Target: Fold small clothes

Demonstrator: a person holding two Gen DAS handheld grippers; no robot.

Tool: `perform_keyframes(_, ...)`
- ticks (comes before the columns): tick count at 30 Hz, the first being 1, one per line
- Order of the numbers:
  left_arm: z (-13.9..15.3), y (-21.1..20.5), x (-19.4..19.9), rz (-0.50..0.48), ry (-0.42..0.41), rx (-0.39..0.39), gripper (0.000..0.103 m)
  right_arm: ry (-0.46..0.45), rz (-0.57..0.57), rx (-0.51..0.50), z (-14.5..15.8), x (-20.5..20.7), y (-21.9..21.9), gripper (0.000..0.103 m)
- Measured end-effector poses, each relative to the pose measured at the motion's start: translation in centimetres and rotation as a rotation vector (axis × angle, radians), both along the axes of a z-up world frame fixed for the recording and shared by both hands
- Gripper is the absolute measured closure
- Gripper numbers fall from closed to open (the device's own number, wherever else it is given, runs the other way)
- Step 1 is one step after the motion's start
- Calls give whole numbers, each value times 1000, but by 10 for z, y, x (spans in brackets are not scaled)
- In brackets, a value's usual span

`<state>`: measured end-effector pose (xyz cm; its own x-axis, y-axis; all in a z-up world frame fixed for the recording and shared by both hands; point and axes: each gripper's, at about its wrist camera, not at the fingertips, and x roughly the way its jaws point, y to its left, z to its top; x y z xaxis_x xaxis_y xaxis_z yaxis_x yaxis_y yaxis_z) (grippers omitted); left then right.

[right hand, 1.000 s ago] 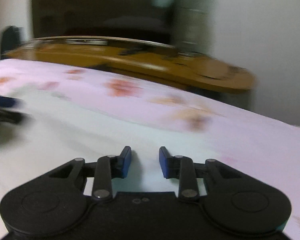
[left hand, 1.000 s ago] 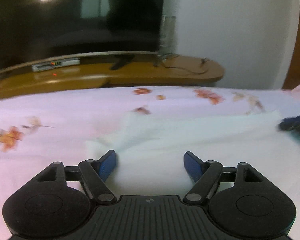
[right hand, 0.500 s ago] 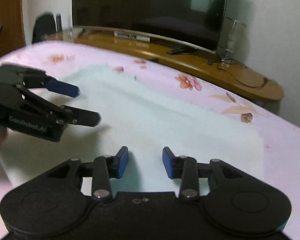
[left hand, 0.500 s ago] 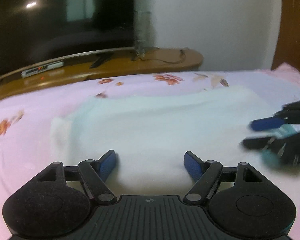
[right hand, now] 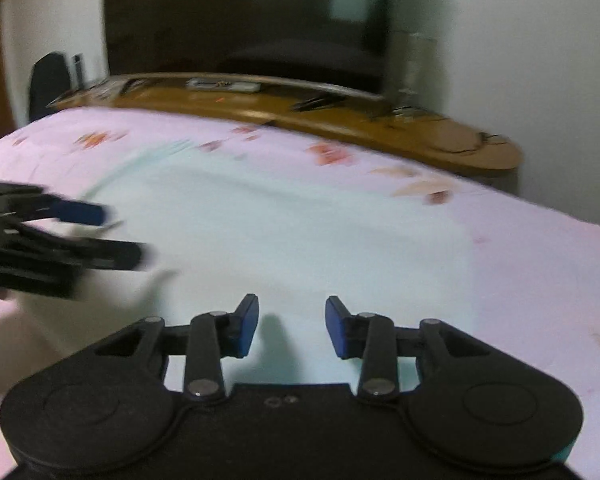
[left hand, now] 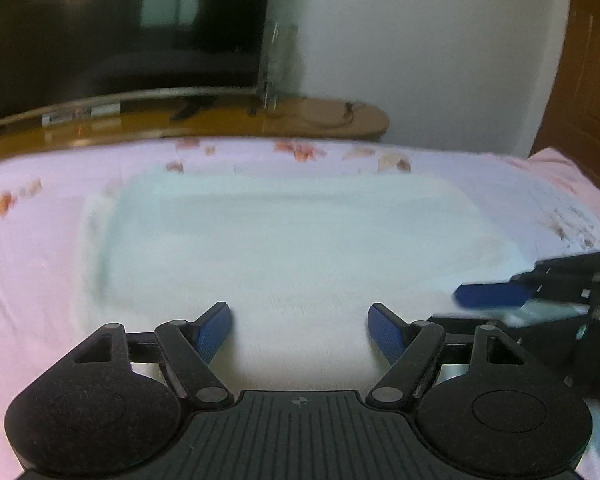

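**Both grippers hover over a pale cloth spread on the bed**

A pale mint-white cloth lies spread flat on a pink bedsheet with orange flower prints, its far edge running close to the foot of the bed. The left gripper hangs low over the near part of the cloth, its blue-padded fingers spread wide with nothing between them but fabric lying below. The right gripper is angled down over the same cloth, its jaws standing at a narrower gap and empty, pads clear of the fabric. Each gripper shows blurred at the edge of the other's view, so the two sit close, side by side. Beyond the bed stands a curved wooden TV stand carrying a large dark television, against a white wall.
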<state>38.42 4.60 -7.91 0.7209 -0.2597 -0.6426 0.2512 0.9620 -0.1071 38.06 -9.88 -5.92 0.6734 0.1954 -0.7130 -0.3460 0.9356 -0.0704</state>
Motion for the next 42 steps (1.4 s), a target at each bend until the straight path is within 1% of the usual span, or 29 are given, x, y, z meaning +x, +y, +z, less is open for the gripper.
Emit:
perform_keyframes(2,-8,-5,-12,-7,-18,95,27,33,-1,-16,-13,-5,7,64)
perform_keyframes(3,-8,-3,-19,-9,-26,105,27,8,4,-23,-15,-9,5,63)
perform_keyframes(4,-5,-1,-23,-2,-23,100,27,9,2,-21,-14,-12,2,63)
perform_keyframes(6,2,5,-30,29,-19,53,27,21,-19,-15,-5,-13,-3,63)
perform_keyframes(7,3,4,-31,39,-12,32,27,12,-25,-3,3,-23,-7,63)
perform_keyframes(8,1,1,-32,49,-3,25,27,15,-25,16,5,-29,-7,62)
perform_keyframes(9,-1,-2,-33,55,-1,39,27,28,-20,23,1,-30,-5,64)
perform_keyframes(10,-3,-2,-37,70,-5,50,27,33,-15,9,-3,-34,-2,63)
perform_keyframes(12,-4,13,-46,113,-11,38,27,-3,-2,-30,-9,-48,-3,63)
perform_keyframes(14,-7,31,-57,155,-26,85,27,-21,-46,-10,-7,-56,-27,63)
perform_keyframes(15,-10,41,-63,162,-35,91,27,-39,-80,-21,-5,-62,-43,63)
perform_keyframes(16,-11,51,-69,164,-36,76,27,-52,-112,-37,-4,-67,-60,63)
perform_keyframes(17,-10,54,-70,156,-34,72,27,-52,-139,-35,-5,-72,-76,63)
perform_keyframes(18,-8,51,-70,152,-32,92,27,-40,-166,-1,-5,-75,-94,63)
perform_keyframes(19,-6,47,-68,161,-29,105,27,-30,-179,36,-5,-76,-105,63)
perform_keyframes(20,-2,42,-67,174,-29,100,27,-24,-187,44,-4,-75,-107,63)
perform_keyframes(22,8,28,-68,165,-61,84,27,-28,-206,38,1,-73,-98,65)
perform_keyframes(24,9,17,-69,144,-79,121,27,-60,-180,61,8,-79,-84,65)
perform_keyframes(25,5,16,-68,144,-60,135,27,-73,-165,52,10,-82,-77,64)
perform_keyframes(26,-4,19,-66,154,-17,143,27,-77,-159,34,8,-83,-75,64)
perform_keyframes(28,-10,31,-70,163,-32,103,27,-30,-181,3,-5,-81,-82,64)
perform_keyframes(29,-8,32,-70,173,-27,102,27,-45,-184,29,-8,-85,-90,64)
perform_keyframes(30,-4,32,-70,189,-21,99,27,-43,-195,53,-8,-85,-97,64)
perform_keyframes(32,4,27,-69,203,-32,58,27,-36,-221,67,-2,-84,-96,64)
perform_keyframes(34,9,11,-67,178,-41,34,27,-62,-214,80,4,-82,-85,62)
perform_keyframes(37,3,-19,-65,129,-18,42,27,-61,-158,119,4,-80,-59,63)
perform_keyframes(38,-1,-25,-66,131,-4,41,27,-57,-134,108,1,-79,-48,62)
perform_keyframes(40,-10,-34,-71,134,-30,82,21,-36,-104,74,-9,-78,-33,60)
perform_keyframes(42,-10,-36,-73,139,-35,84,21,-67,-109,62,-18,-82,-31,57)
